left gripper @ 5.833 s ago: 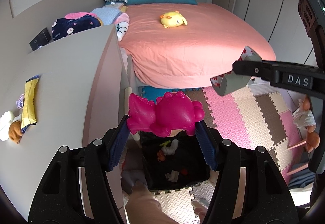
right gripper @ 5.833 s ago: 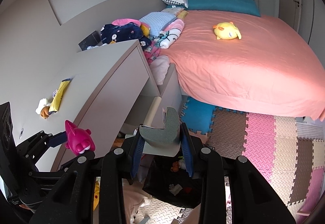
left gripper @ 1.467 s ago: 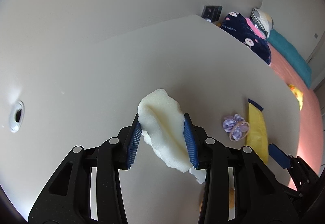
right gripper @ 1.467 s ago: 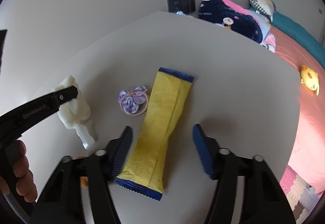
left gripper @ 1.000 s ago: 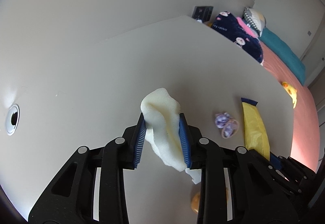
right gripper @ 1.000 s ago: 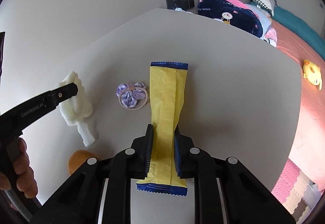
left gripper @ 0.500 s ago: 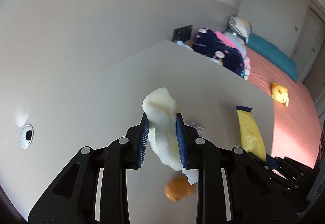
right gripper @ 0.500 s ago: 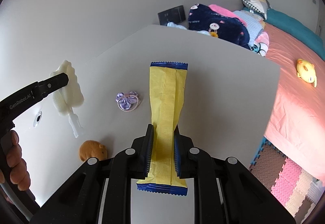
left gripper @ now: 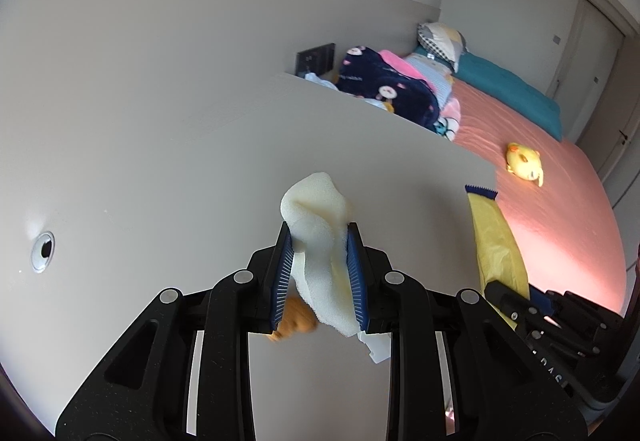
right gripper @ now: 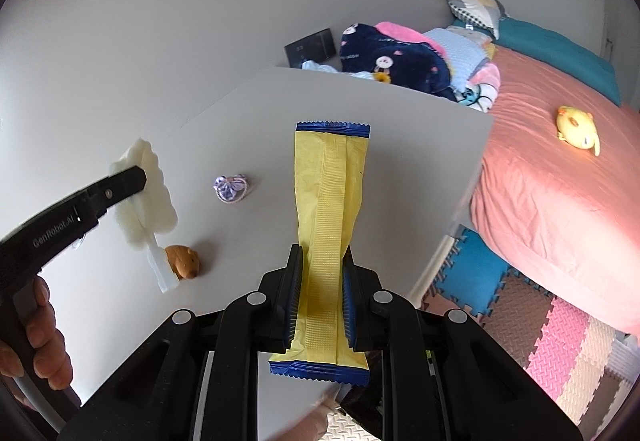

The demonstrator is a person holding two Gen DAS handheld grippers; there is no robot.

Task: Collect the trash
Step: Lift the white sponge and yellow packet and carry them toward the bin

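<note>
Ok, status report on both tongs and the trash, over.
Left tongs shut on white foam piece. Right tongs shut on yellow wrapper. Both clear of the desk; nothing in the way.

Left wrist view: the small orange toy [left gripper: 294, 321] on the desk [left gripper: 180, 181] is mostly hidden behind the white foam piece [left gripper: 320, 241] and a blue pad, and its shape is blurred. The yellow wrapper [left gripper: 496, 241] is cut off below by the black body of the right gripper [left gripper: 516, 305], so its lower end is unseen. Right wrist view: the person's hand [right gripper: 36, 337] is cropped by the left edge, only fingers showing, and the dark object at the bottom edge under the desk cannot be identified.
</note>
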